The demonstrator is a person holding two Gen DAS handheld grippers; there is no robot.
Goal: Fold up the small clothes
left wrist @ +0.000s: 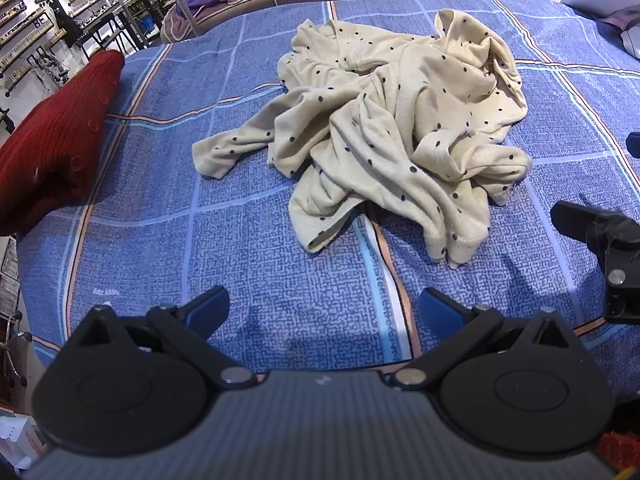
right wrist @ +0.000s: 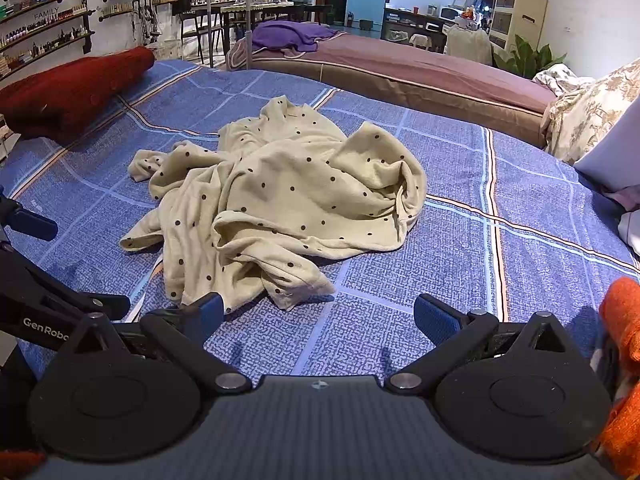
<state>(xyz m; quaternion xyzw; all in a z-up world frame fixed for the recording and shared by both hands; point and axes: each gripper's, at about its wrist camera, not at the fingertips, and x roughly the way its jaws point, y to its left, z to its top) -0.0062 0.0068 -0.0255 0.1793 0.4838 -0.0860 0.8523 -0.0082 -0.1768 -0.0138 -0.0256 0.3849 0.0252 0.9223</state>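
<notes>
Bare bedspread [left wrist: 248,240] rings the crumpled garment [left wrist: 380,120]; a red cushion [left wrist: 52,140] blocks the left.

Soft matt cloth garment [left wrist: 384,128] (dotted) on woven bedsheet [left wrist: 248,248]

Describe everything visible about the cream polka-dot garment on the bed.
The cream, soft knit garment with small dark polka dots lies crumpled in a loose heap near the middle of the blue plaid bedspread. It is unfolded, with deep wrinkles and overlapping layers. One sleeve trails out flat to one side, and stitched hems show at the near edge. It rests only on the bedspread. Both open tools, left and right, are short of it.
</notes>
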